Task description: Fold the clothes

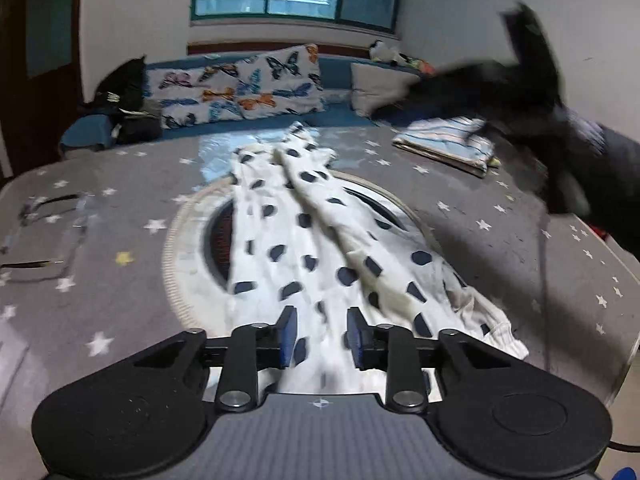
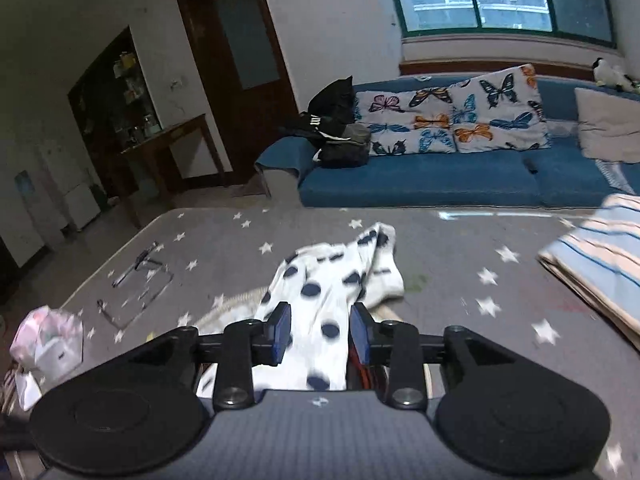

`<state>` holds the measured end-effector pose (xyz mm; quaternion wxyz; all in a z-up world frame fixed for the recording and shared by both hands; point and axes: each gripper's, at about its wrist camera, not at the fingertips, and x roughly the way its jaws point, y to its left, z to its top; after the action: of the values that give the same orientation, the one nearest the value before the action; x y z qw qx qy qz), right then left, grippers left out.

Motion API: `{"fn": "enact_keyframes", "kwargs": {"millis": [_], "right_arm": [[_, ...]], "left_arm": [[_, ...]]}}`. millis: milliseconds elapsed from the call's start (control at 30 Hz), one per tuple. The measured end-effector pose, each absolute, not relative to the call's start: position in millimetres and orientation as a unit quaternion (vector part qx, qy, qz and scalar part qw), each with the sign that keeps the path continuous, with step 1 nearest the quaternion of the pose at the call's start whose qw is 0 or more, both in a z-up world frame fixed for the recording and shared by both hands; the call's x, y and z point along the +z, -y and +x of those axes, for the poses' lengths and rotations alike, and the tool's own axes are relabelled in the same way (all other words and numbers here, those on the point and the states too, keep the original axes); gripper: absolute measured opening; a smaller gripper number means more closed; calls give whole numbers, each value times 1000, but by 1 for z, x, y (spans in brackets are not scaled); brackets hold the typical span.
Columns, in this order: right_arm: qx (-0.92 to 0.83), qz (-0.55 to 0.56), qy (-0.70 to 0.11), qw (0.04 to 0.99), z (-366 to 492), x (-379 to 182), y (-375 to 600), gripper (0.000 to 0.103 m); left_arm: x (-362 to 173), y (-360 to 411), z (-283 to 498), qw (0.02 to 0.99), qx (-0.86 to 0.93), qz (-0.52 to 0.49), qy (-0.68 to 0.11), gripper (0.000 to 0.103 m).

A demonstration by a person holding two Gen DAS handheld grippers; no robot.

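Spotted garment stretched long on the worktop, a gripper at each end.

The garment (image 1: 304,240) runs from the lower centre to mid-frame, laid long, likely for folding. Left gripper (image 1: 321,336) and right gripper (image 2: 319,334) have jaws narrowly apart over cloth; any grip is unclear. A folded striped piece (image 1: 448,144) lies upper right.

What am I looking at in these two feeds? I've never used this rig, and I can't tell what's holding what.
Each picture comes from a camera on a hand-held gripper, looking forward along its jaws. In the left view, the left gripper sits with jaws apart over the polka-dot garment, which lies stretched along the star-print table cover. The right view shows the right gripper, also open, with the same cloth between its jaws but not clamped. A folded striped cloth lies to the right, a blue sofa behind. Nothing is gripped yet.
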<state>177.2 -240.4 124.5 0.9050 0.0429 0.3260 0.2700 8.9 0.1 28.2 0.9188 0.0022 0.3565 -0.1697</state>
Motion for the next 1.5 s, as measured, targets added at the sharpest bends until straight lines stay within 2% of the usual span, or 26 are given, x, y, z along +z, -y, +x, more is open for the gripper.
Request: {"fn": "enact_keyframes", "kwargs": {"millis": [300,533,567,633,700,733,1067,1233,1433,1500], "right_arm": [[255,82,-374,888,283,81,223,44],[263,137,-398,868,329,47,221,44],[262,141,-403,866,333,43,220,43],[264,142,-404,864,337,38,220,33],[264,135,-397,869,335,39,220,7],[263,133,-391,872,333,41,221,4],[244,106,-327,907,315,101,245,2],[208,52,-305,928,293,131,282,2],[101,5,-367,925,269,118,344,3],[62,-8,-399,915,265,105,361,7]], "left_arm": [[-2,20,34,892,-223,-7,-393,25],[-13,20,39,881,-231,-6,-412,25],[-13,20,38,881,-233,-5,-411,25],[-13,21,38,881,-235,-4,-410,25],[-13,21,38,881,-237,-4,-409,25],[-13,21,38,881,-237,-3,-408,25],[-14,24,36,880,-248,4,-406,24],[-15,26,32,876,-265,14,-404,24],[-16,31,25,868,-292,42,-400,24],[-16,33,23,865,-302,52,-398,24]]}}
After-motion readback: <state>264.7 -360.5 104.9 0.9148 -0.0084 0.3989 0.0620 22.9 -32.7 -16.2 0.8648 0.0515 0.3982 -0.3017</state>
